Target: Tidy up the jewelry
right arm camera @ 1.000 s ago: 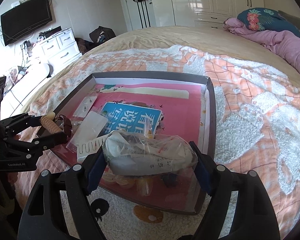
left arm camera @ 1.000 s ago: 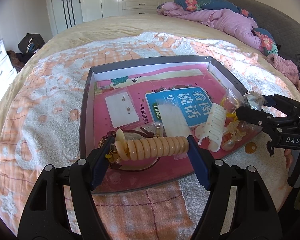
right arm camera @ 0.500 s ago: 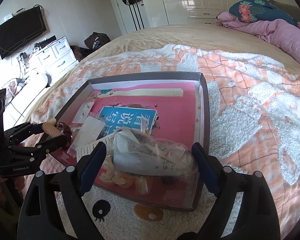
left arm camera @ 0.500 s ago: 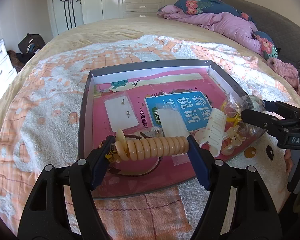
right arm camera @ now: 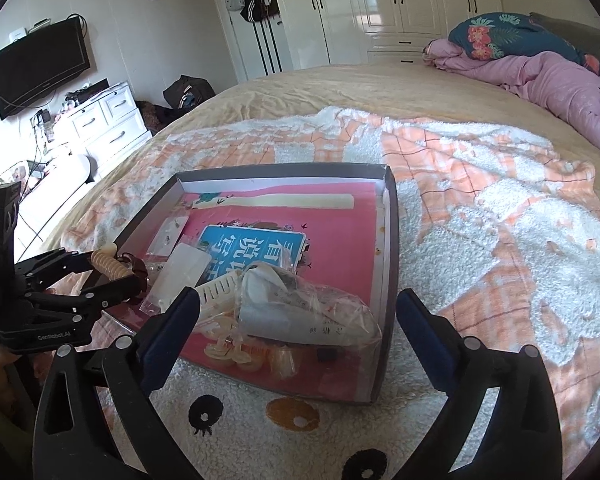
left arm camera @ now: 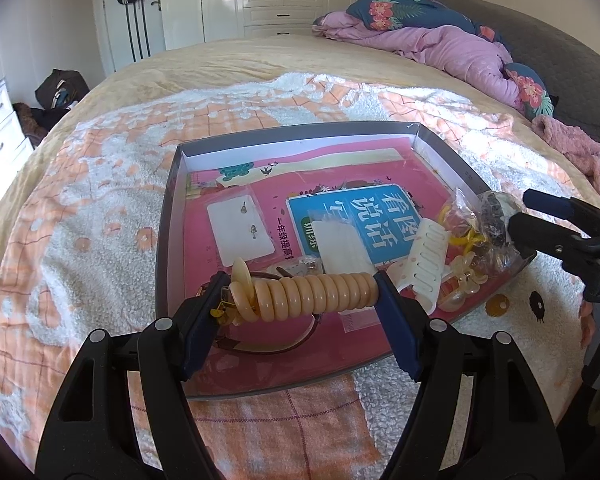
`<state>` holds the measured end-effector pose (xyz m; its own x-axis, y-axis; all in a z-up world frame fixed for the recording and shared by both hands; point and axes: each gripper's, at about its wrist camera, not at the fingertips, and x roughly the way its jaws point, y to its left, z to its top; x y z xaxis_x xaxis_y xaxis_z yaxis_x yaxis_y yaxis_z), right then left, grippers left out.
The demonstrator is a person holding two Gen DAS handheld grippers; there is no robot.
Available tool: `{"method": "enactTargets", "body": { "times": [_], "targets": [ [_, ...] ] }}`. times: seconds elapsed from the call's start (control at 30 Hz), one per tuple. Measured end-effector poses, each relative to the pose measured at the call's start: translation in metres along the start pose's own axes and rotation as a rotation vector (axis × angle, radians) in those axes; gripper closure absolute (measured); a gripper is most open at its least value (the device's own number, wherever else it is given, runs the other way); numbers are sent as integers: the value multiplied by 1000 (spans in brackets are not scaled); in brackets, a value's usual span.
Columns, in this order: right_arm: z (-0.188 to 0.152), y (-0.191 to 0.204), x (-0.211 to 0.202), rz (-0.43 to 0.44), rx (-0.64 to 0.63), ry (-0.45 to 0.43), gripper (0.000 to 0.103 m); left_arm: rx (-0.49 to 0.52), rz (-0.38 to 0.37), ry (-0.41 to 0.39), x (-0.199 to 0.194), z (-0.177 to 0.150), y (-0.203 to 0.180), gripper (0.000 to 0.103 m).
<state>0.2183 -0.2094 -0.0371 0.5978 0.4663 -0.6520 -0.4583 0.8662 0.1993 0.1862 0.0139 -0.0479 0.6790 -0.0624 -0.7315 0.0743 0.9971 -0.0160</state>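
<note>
2 grippers: both over the near edge of a shallow grey tray (left arm camera: 168, 216) on a bed blanket (left arm camera: 80, 248)
Left gripper (left arm camera: 300, 294): lower centre of the left wrist view, blue pads clamped on the ends of a beige spiral hair tie (left arm camera: 312, 294), held just above the tray floor
Right gripper (right arm camera: 298, 320): lower centre of the right wrist view, jaws opening wide, pads clear of the clear plastic bag (right arm camera: 312, 312) lying between them
Clear plastic bag: rests in the tray's near right corner, crumpled, with small pieces inside that are too blurred to name
White claw clip (left arm camera: 428, 264): lies in the tray, just left of the bag in the left wrist view
Earring card (left arm camera: 240, 230): flat on the pink tray floor, centre left of the left wrist view, 2 small studs on it
Blue label (left arm camera: 356, 220): printed with Chinese characters, middle of the tray
Pink quilt (left arm camera: 440, 46): bunched at the upper right of the frame
</note>
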Motion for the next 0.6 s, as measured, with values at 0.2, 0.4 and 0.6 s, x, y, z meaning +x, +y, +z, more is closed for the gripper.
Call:
{"method": "enactTargets", "body": {
  "times": [0.2, 0.4, 0.6],
  "targets": [
    [-7, -1, -17, 7, 17, -4, 4, 10, 6, 5, -1, -1, -4, 34],
    [-11, 3, -39, 4, 28, -18, 4, 11, 27, -20, -17, -1, -5, 19],
    [-13, 17, -75, 4, -6, -78, 4, -19, 43, -72, -53, -4, -5, 9]
  ]
}}
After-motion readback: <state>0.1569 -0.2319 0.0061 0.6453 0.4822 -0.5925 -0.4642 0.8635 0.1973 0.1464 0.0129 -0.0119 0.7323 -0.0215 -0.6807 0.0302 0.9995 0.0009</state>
